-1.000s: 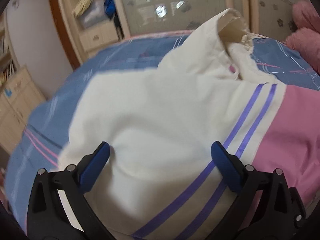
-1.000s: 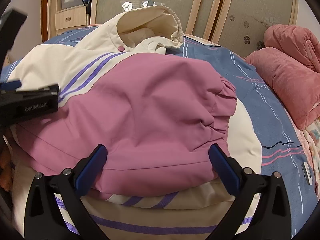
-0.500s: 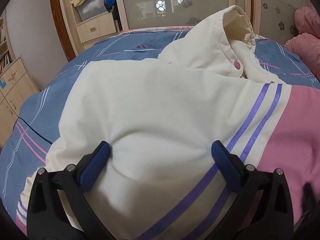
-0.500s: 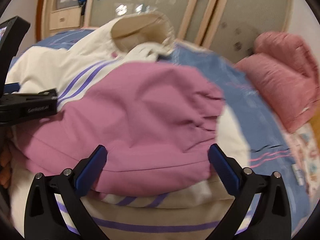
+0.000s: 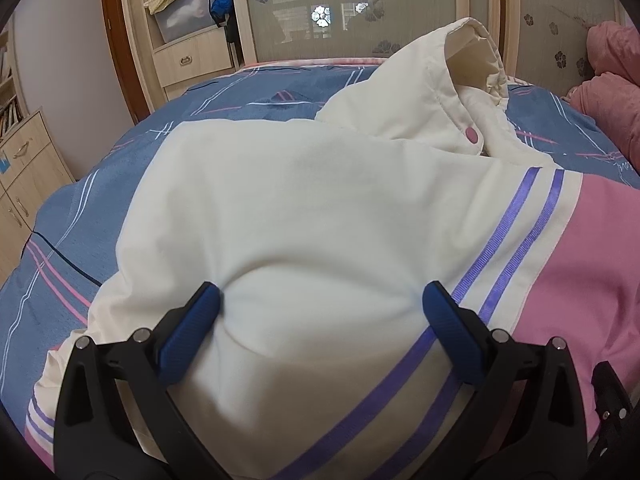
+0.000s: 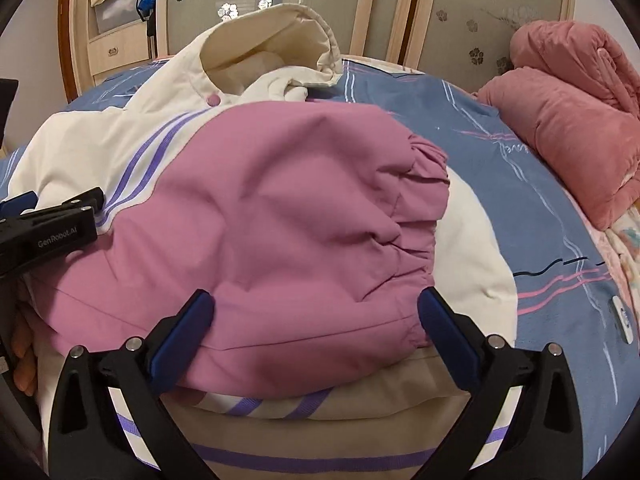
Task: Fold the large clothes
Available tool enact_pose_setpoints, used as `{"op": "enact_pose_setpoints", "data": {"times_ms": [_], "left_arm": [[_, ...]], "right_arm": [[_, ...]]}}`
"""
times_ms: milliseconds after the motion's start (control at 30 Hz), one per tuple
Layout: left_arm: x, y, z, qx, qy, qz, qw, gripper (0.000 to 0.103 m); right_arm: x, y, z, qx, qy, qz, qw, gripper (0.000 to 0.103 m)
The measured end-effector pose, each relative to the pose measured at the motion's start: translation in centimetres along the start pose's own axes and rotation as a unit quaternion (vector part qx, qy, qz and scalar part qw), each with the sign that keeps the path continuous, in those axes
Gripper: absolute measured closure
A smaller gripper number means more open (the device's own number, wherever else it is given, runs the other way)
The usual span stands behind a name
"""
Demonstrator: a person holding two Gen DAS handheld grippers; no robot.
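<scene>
So my left gripper [image 5: 320,312] is spread wide with nothing pinched, both fingers resting on the cream panel of the jacket [image 5: 320,220], which lies on the bed [image 5: 100,200] straight ahead of it. The right gripper [image 6: 316,314] is the same deal: wide apart, empty, the pink sleeve [image 6: 280,220] bulging between its fingers.

My worry is the puffiness. If I close either one here, I'd guess it grabs a fat wad of several layers or just slips off the slick shell, and the folded-over sleeve flops open. The hood [image 6: 272,40] standing up past the right gripper could also spoil a neat fold.

Only the right view shows the gathered cuff [image 6: 424,208], the pink blanket [image 6: 560,128] off to its right, and the left gripper from the side. Only the left view shows the jacket's left edge.
</scene>
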State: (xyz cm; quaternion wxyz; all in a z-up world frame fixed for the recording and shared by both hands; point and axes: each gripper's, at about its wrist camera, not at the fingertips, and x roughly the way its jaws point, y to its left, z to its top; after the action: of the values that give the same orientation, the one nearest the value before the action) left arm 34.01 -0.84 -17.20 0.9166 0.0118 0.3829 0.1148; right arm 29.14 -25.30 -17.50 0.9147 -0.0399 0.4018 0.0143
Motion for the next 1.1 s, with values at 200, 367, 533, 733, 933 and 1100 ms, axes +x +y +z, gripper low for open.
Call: {"op": "enact_pose_setpoints", "data": {"times_ms": [200, 367, 533, 733, 933, 1100], "left_arm": [[-2.6, 0.9, 0.9, -0.019, 0.008, -0.002, 0.9998, 0.002], [-4.7, 4.5, -0.1, -0.097, -0.01, -0.011, 0.9952, 0.002], [-1.3, 6.9, -2.3, -0.121, 0.022, -0.004, 0.9924, 0.002], [-1.5, 6.3, -2.3, -0.111, 0.012, 0.012, 0.9937, 0.002], [-1.5, 6.3, -2.4, -0.115, 0.005, 0.007, 0.9934, 0.002], [-1.5, 6.4, -2.4, -0.115, 0.004, 0.007, 0.9933, 0.002]], "right_arm": [[-0.1, -0.2, 0.2, 0.002, 0.0, 0.006, 1.0, 0.001], [-0.2, -0.2, 0.0, 0.0, -0.002, 0.003, 1.0, 0.001], [-0.2, -0.3, -0.1, -0.001, -0.006, 0.007, 1.0, 0.001], [-0.4, -0.4, 0.0, -0.001, -0.008, 0.004, 1.0, 0.001], [-3.5, -3.5, 0.4, 0.101, -0.074, 0.038, 0.991, 0.001], [1.0, -2.6, -0.1, 0.062, 0.02, 0.019, 0.998, 0.001]]}}
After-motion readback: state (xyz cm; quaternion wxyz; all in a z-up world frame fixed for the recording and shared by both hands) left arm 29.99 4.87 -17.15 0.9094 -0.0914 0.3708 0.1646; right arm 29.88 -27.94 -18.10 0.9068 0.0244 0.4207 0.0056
